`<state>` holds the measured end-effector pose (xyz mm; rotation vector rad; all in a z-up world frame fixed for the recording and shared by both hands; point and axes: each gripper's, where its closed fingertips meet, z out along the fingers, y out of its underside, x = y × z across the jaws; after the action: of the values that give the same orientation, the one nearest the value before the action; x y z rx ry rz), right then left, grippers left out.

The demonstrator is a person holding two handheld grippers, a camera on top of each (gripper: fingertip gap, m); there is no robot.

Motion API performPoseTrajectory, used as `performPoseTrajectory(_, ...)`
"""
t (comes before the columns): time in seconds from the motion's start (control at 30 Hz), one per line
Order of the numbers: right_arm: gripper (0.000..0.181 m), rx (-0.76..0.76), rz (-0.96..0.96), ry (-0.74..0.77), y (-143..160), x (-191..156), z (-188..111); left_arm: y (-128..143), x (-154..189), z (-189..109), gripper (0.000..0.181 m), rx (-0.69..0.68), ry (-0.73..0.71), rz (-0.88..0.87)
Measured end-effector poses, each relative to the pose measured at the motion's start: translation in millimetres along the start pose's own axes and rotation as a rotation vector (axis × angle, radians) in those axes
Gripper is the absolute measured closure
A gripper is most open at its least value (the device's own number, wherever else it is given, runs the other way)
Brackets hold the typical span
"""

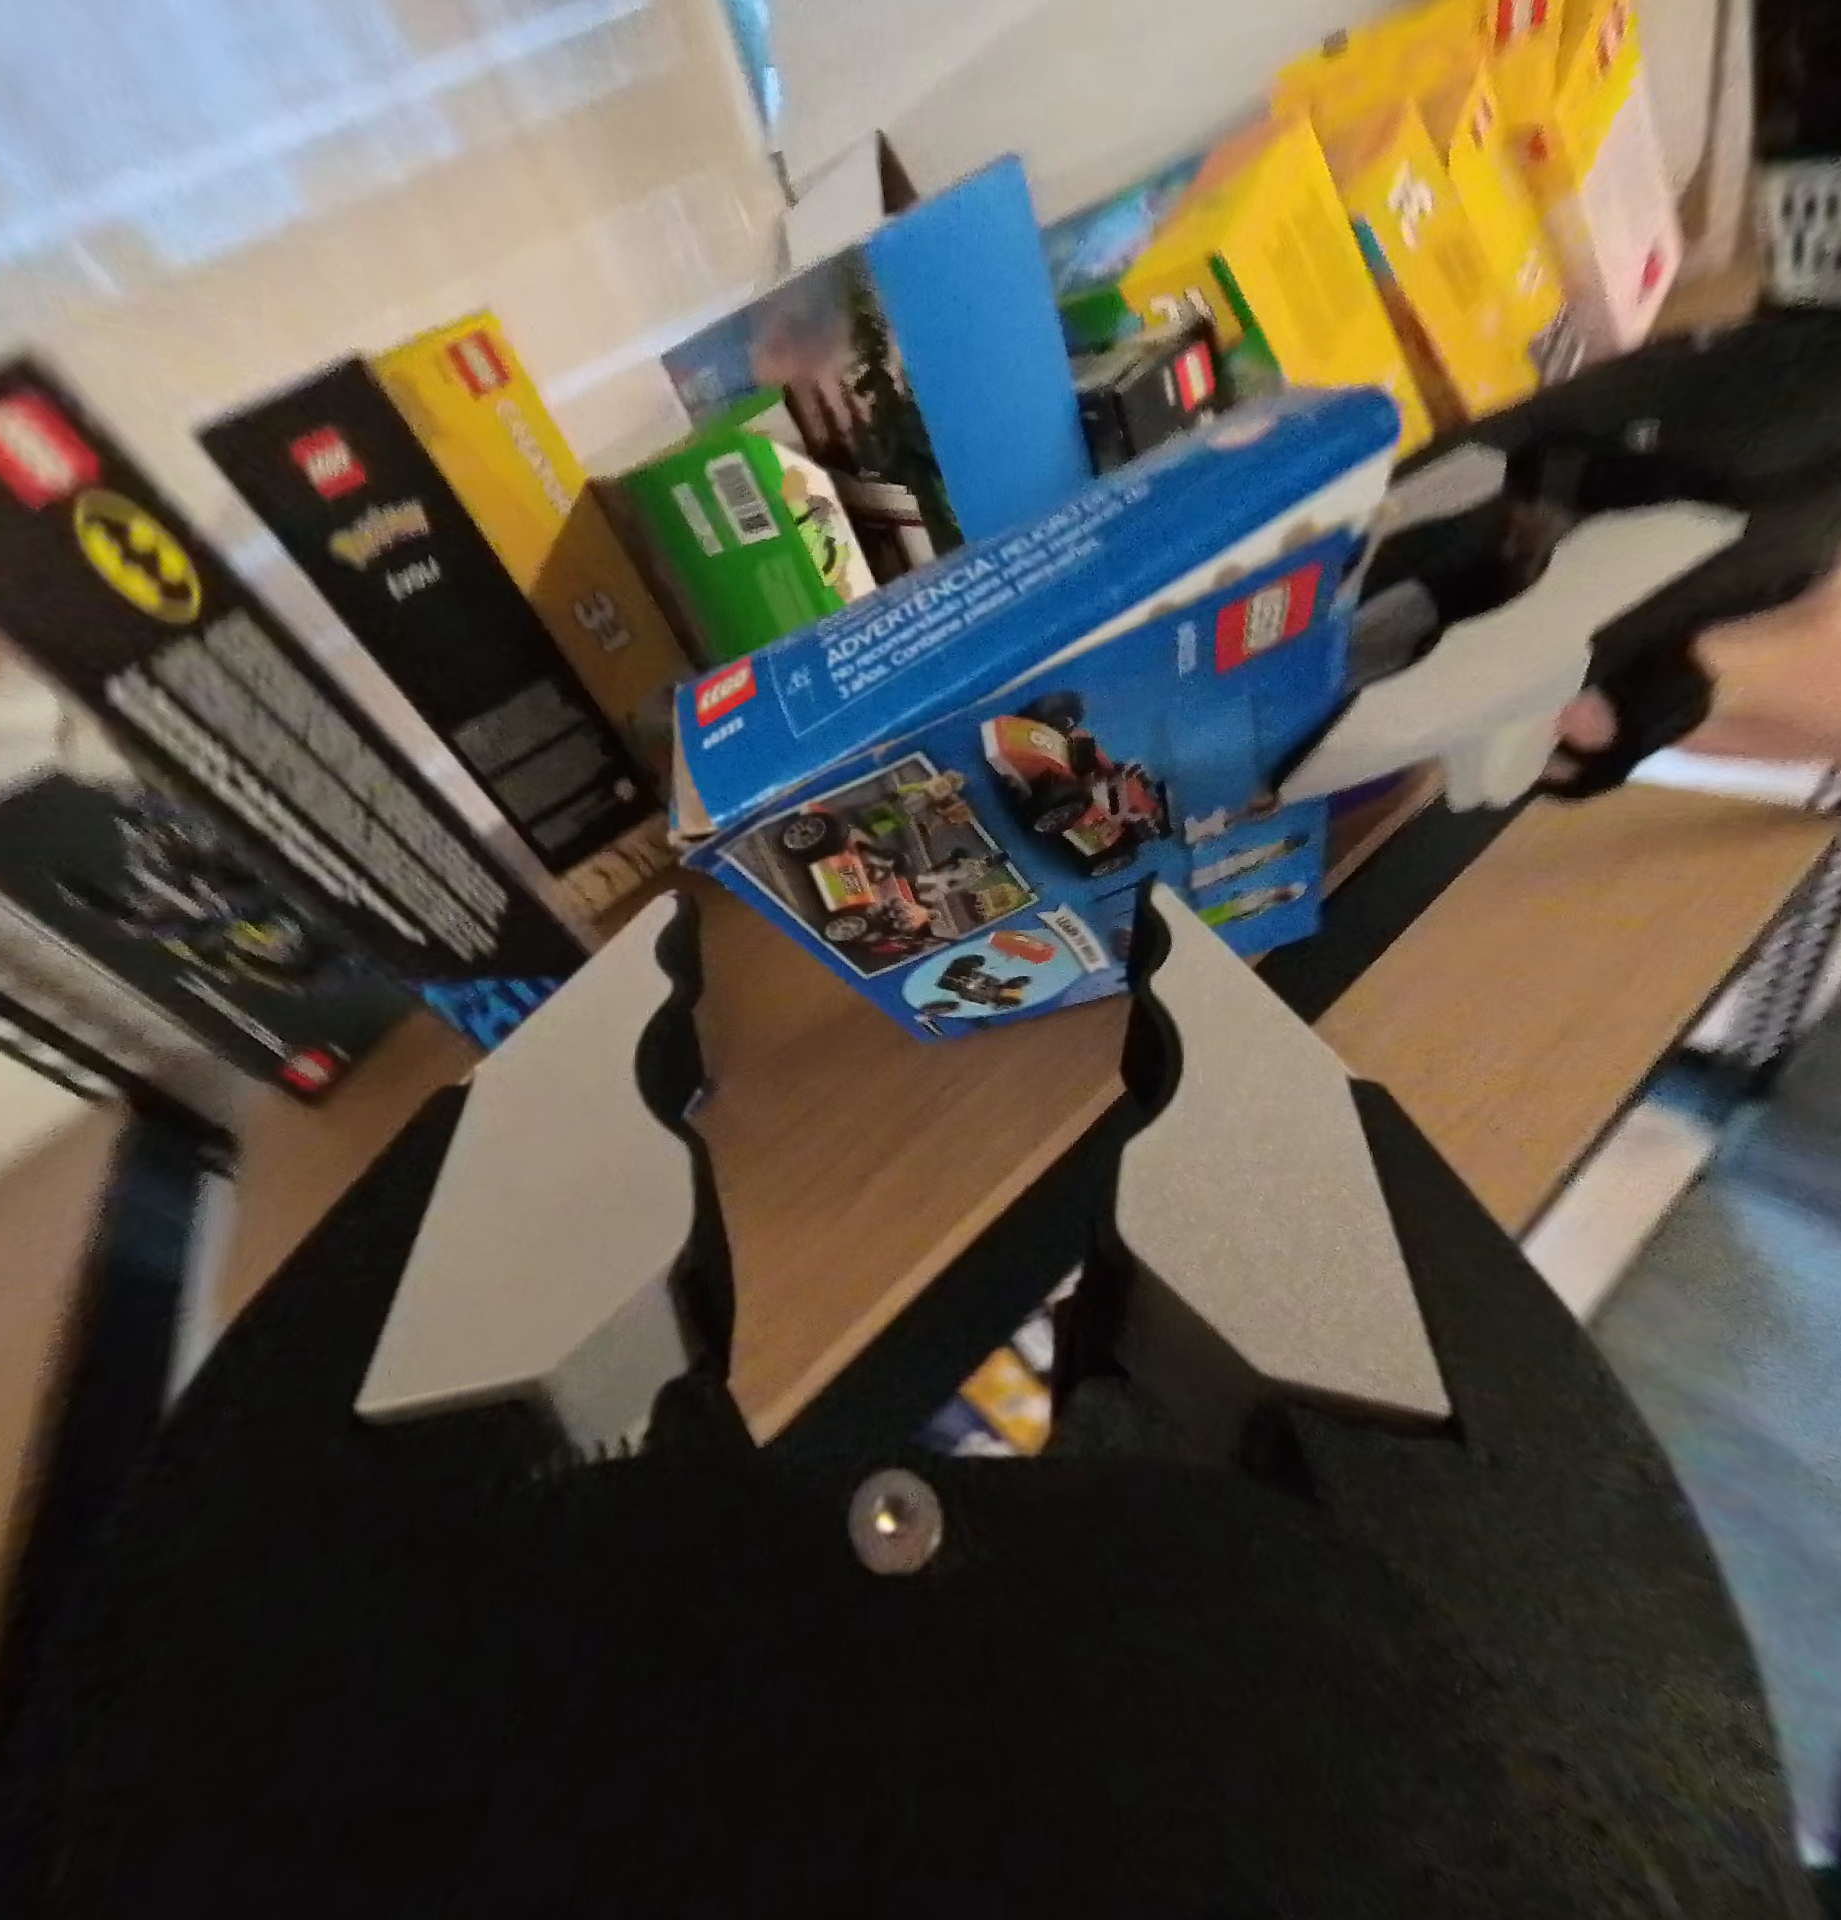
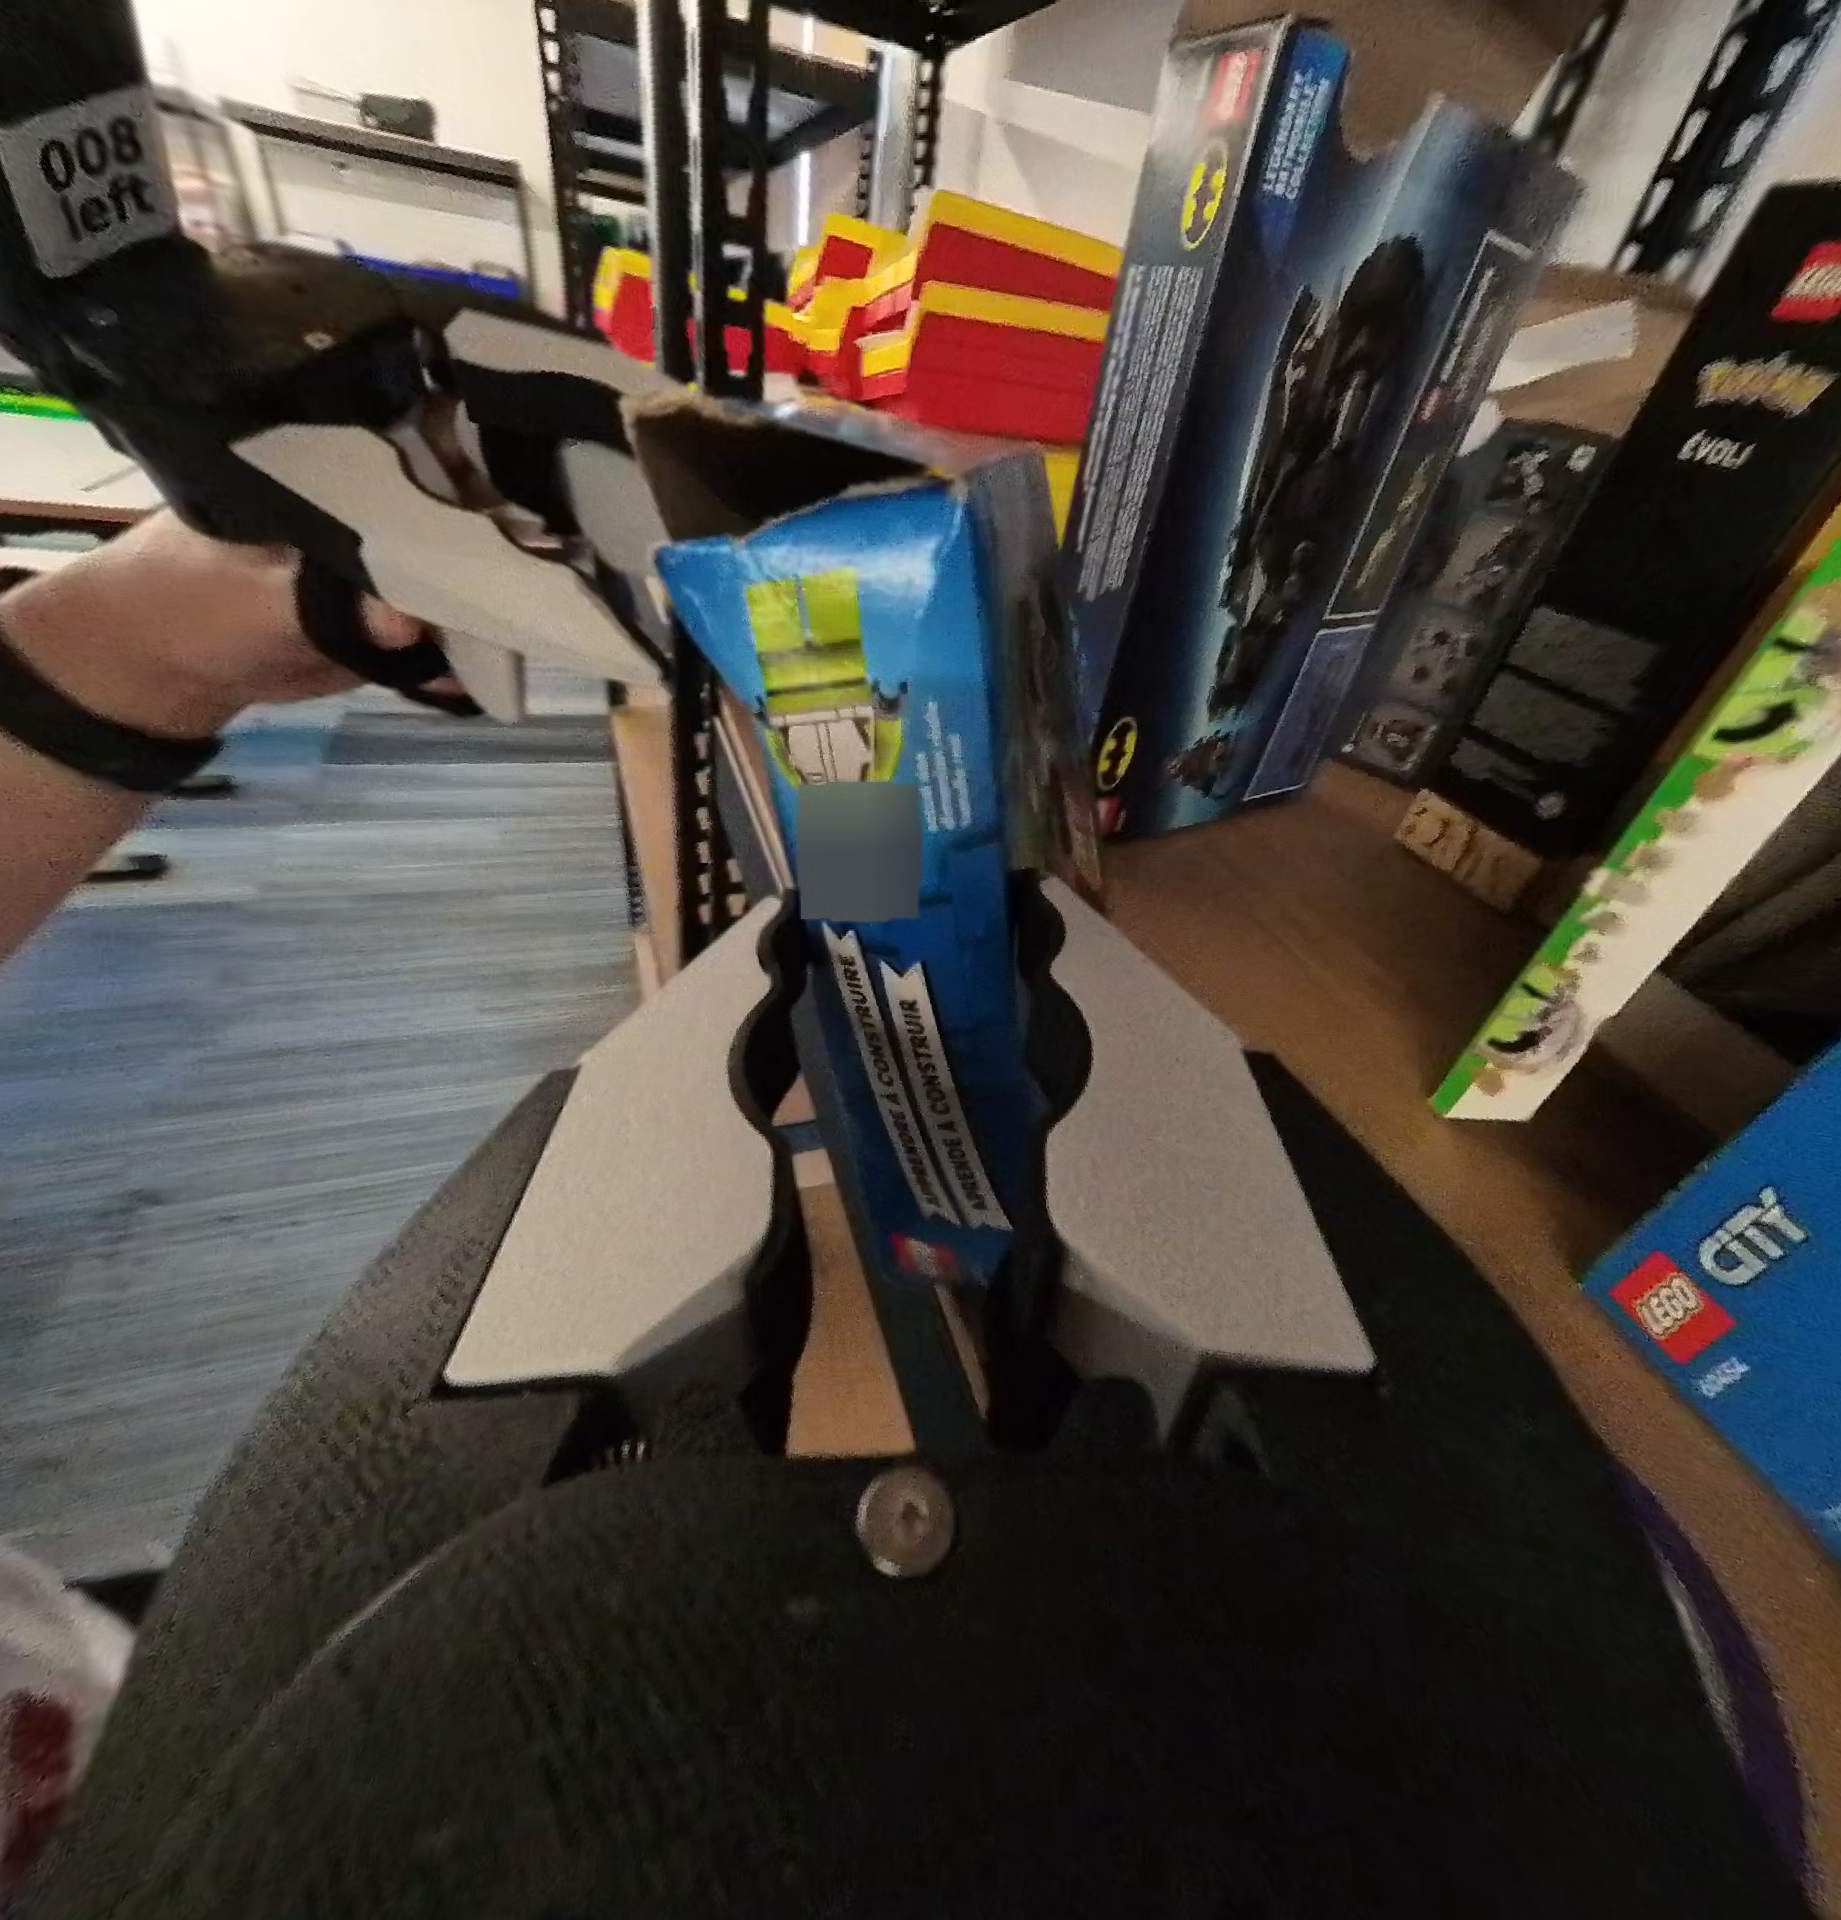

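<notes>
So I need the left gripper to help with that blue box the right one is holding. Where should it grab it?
Probably the free end of the blue box, far from the right gripper. That end is torn open, so close across the two broad faces just behind the opening, coming in from the left gripper side.

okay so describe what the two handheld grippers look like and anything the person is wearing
Both the left gripper and the right gripper have black textured bodies, pale grey wedge fingers with wavy black inner pads, and a silver screw. The left carries a white label. A black wristband is worn.
</notes>
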<state>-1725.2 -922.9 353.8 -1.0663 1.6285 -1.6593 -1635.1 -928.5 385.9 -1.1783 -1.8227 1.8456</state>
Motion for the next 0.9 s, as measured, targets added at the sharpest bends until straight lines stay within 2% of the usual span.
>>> performPoseTrajectory(0.17, 0.141, -0.007, 0.018, -0.071, 3, 5, -13, -19, 22, 18, 0.113, 0.003, -0.07, 0.414)
performPoseTrajectory(0.23, 0.141, -0.025, 0.002, -0.099, 4, 8, -16, -25, 10, 21, 0.112, -0.011, -0.123, 0.453)
performPoseTrajectory(0.3, 0.141, -0.051, 0.006, -0.131, 4, 12, -18, -27, 3, 25, 0.097, 0.007, -0.051, 0.256)
performPoseTrajectory(0.37, 0.141, -0.08, 0.023, -0.173, 6, 17, -21, -22, 0, 32, 0.076, 0.047, 0.078, -0.009)
performPoseTrajectory(0.4, 0.141, -0.095, 0.037, -0.198, 6, 18, -23, -17, 2, 36, 0.073, 0.07, 0.153, -0.099)
performPoseTrajectory(0.47, 0.141, -0.12, 0.046, -0.25, 7, 21, -27, -6, 10, 47, 0.072, 0.104, 0.286, -0.161)
performPoseTrajectory(0.57, 0.141, -0.15, 0.064, -0.328, 8, 23, -31, 17, 22, 72, 0.068, 0.073, 0.42, -0.159)
performPoseTrajectory(0.6, 0.141, -0.157, 0.06, -0.349, 9, 23, -32, 21, 26, 80, 0.07, 0.074, 0.466, -0.186)
performPoseTrajectory(0.63, 0.141, -0.162, 0.059, -0.368, 9, 23, -32, 21, 33, 84, 0.083, 0.091, 0.538, -0.227)
performPoseTrajectory(0.67, 0.141, -0.167, 0.059, -0.381, 9, 23, -32, 18, 42, 84, 0.102, 0.117, 0.63, -0.27)
performPoseTrajectory(0.7, 0.14, -0.172, 0.06, -0.394, 9, 23, -33, 16, 46, 84, 0.11, 0.138, 0.68, -0.307)
performPoseTrajectory(0.77, 0.138, -0.193, 0.05, -0.363, 8, 28, -35, 15, 45, 85, 0.122, 0.157, 0.682, -0.316)
performPoseTrajectory(0.8, 0.121, -0.176, 0.043, -0.319, 2, 34, -37, 16, 45, 83, 0.126, 0.168, 0.668, -0.294)
performPoseTrajectory(0.83, 0.101, -0.137, 0.04, -0.283, -11, 37, -39, 16, 45, 82, 0.127, 0.18, 0.643, -0.272)
performPoseTrajectory(0.9, 0.101, -0.042, 0.001, -0.258, -48, 31, -50, 16, 46, 80, 0.128, 0.199, 0.605, -0.249)
